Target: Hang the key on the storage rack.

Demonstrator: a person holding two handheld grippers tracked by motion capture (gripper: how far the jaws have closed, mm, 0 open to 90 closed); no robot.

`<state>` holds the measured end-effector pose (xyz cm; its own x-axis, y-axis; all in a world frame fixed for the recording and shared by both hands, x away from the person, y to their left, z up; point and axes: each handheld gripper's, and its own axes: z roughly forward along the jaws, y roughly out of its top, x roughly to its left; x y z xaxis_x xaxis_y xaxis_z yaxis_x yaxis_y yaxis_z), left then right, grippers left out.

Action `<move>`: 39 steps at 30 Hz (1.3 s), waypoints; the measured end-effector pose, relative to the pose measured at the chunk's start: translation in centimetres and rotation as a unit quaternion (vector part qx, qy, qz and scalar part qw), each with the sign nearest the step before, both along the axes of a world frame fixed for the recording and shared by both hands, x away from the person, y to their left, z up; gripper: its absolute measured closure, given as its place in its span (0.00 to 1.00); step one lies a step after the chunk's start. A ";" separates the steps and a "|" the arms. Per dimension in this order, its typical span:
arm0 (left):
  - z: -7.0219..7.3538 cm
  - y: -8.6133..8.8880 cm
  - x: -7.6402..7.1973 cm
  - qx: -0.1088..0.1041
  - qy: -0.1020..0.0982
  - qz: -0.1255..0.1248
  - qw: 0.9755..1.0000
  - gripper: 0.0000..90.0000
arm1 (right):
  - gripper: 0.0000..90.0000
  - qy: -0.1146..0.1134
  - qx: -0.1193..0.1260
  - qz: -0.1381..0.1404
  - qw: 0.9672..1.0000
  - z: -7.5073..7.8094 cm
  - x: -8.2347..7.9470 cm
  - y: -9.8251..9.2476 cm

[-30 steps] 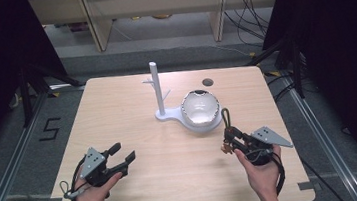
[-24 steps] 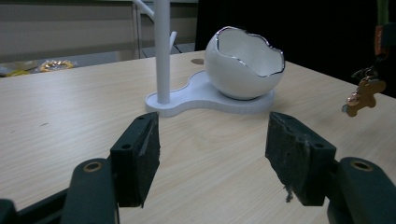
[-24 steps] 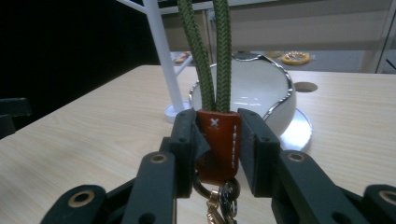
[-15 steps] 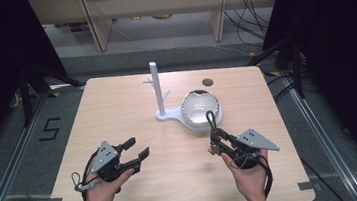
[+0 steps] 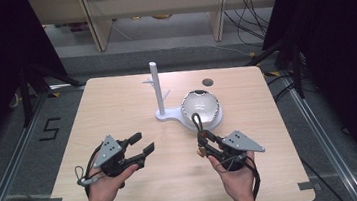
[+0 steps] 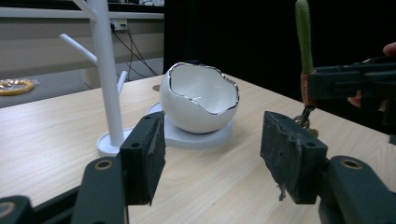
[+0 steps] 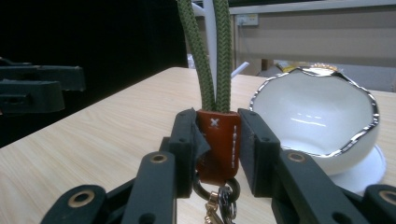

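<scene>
1. Dark room all around, shelving at the back, and in the middle a pale wooden surface that carries everything I am working with.
2. On that surface stands a white branched stand, a tall post with short pegs, and just beside it on the same white base sits a white eggshell-shaped bowl with a silver rim. Both look empty to me; nothing hangs on the pegs.
3. My right hand-held gripper hovers near the bowl on the person's side, jaws clamped on the keychain. In the right gripper view the pads press on its brown leather tab from both sides, the green cord loop rises straight up out of the jaws, and the metal ring and clasp dangle below.
4. My left hand-held gripper is well apart from the keychain, off to the left above the bare surface. Its jaws have just been closing a little, yet they stand wide with nothing between them.
5. My judgement: the pickup is done, the keychain is lifted clear and held upright. What is left is the placing, most likely looping the cord over a peg of the stand, and then letting go.
</scene>
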<state>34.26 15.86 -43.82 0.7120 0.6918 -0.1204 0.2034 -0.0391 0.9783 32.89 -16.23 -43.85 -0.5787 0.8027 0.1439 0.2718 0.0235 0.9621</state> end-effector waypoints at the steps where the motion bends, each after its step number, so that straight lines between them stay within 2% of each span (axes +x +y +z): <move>1: 0.0 -0.2 0.2 -0.010 -0.001 -0.009 1.000 0.45 | 0.77 -0.006 -0.008 0.002 1.000 0.0 0.1 0.0; 2: 0.2 -0.3 0.2 -0.014 0.001 -0.012 1.000 0.46 | 0.77 -0.003 -0.005 0.005 1.000 0.0 0.0 0.3; 3: 0.4 -0.4 0.1 -0.007 0.005 -0.011 1.000 0.46 | 0.77 -0.002 -0.005 0.009 1.000 0.0 0.1 0.5; 4: 0.5 -0.6 0.2 -0.011 0.007 -0.016 1.000 0.48 | 0.77 -0.009 -0.005 0.010 1.000 -0.1 0.1 0.8; 6: 0.8 -1.0 0.4 -0.017 0.008 -0.022 1.000 0.49 | 0.77 -0.006 -0.002 0.014 1.000 -0.1 0.1 1.1; 8: 1.2 -1.4 0.5 -0.024 0.010 -0.026 0.999 0.50 | 0.77 -0.014 -0.012 0.015 1.000 0.0 0.2 1.4; 9: 1.3 -1.6 0.5 -0.026 0.011 -0.028 0.999 0.51 | 0.77 -0.011 -0.005 0.020 1.000 0.0 0.1 1.6; 10: 1.4 -1.9 0.7 -0.030 0.009 -0.032 0.999 0.51 | 0.77 -0.016 -0.013 0.018 1.000 0.0 0.1 1.7; 11: 1.6 -2.0 0.7 -0.025 0.011 -0.031 0.999 0.52 | 0.77 -0.012 -0.004 0.020 1.000 0.0 0.1 2.0; 13: 1.8 -2.5 0.8 -0.027 0.013 -0.037 0.999 0.53 | 0.77 -0.008 -0.007 0.017 1.000 0.1 0.0 2.3; 14: 1.9 -2.7 0.9 -0.029 0.015 -0.039 0.999 0.54 | 0.77 -0.015 -0.007 0.028 0.999 0.0 0.2 2.6; 17: 2.2 -3.4 1.1 -0.037 0.016 -0.049 0.998 0.56 | 0.77 -0.022 -0.012 0.031 0.999 0.0 0.3 2.9; 19: 2.4 -3.8 1.2 -0.036 0.020 -0.052 0.998 0.57 | 0.77 -0.016 -0.011 0.030 0.999 0.0 0.2 3.2; 22: 2.4 -4.3 1.3 -0.040 0.024 -0.058 0.997 0.61 | 0.77 -0.021 -0.015 0.032 0.999 0.0 0.3 3.4; 25: 2.4 -4.8 1.6 -0.045 0.031 -0.062 0.997 0.64 | 0.77 -0.015 -0.007 0.037 0.999 -0.1 0.3 3.7; 27: 2.4 -5.0 1.7 -0.050 0.035 -0.065 0.996 0.66 | 0.77 -0.022 -0.022 0.034 0.999 -0.1 0.3 3.6; 28: 2.4 -5.2 1.7 -0.049 0.034 -0.068 0.996 0.67 | 0.77 -0.013 -0.015 0.037 0.999 -0.1 0.2 3.7; 34: 2.5 -5.8 1.9 -0.050 0.035 -0.075 0.995 0.74 | 0.77 -0.020 -0.015 0.038 0.999 -0.2 0.2 3.8; 35: 2.5 -5.9 1.9 -0.048 0.033 -0.075 0.995 0.75 | 0.77 -0.013 -0.011 0.035 0.999 -0.2 0.1 4.0; 37: 2.6 -6.0 1.9 -0.049 0.032 -0.074 0.996 0.77 | 0.77 -0.018 -0.012 0.041 0.999 -0.2 0.2 4.0; 39: 2.5 -6.0 1.9 -0.049 0.033 -0.075 0.995 0.80 | 0.77 -0.035 -0.022 0.041 0.998 -0.3 0.3 3.9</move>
